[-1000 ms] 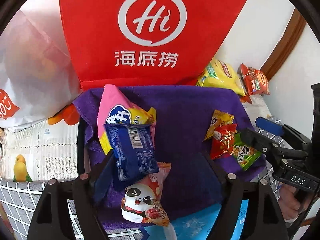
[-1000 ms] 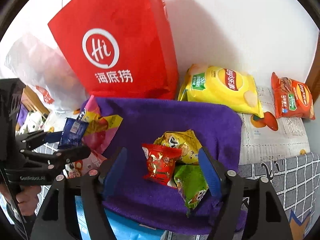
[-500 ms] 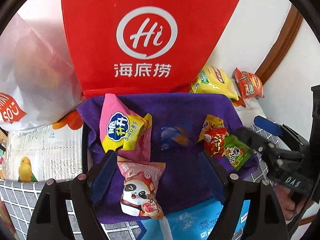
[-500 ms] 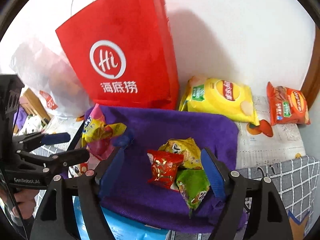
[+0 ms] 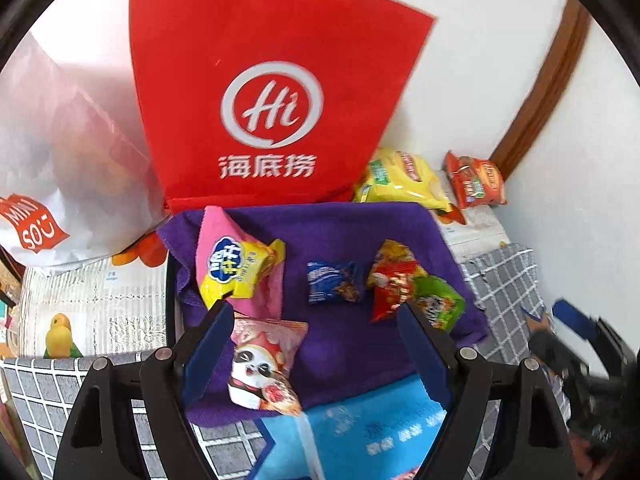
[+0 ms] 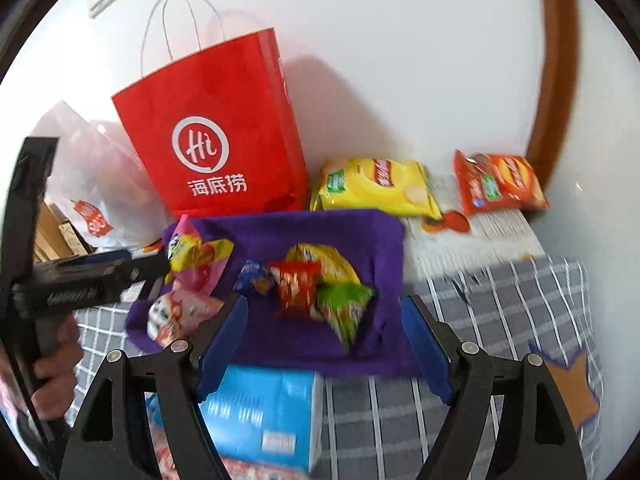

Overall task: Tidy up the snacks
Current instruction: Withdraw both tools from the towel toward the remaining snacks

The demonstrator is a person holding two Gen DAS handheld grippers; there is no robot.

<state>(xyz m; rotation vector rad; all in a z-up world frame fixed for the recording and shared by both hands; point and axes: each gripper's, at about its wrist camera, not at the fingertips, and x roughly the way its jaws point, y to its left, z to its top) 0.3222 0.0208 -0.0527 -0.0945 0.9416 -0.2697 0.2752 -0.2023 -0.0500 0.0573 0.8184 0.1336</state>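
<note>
Both the left gripper (image 5: 308, 344) and the right gripper (image 6: 324, 340) stand wide open at the bottom of their frames, holding nothing. The small blue snack packet (image 5: 332, 282) lies mid-frame on the purple towel (image 5: 352, 224), just left of the red packet (image 5: 394, 284) and below the red Haidilao bag (image 5: 272, 80).

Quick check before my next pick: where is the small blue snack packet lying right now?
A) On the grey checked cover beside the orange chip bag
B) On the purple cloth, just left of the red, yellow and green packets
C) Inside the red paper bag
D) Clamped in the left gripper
B: the small blue snack packet lies loose on the purple cloth, next to the red packet, and the left gripper is open with nothing between its fingers.
</note>
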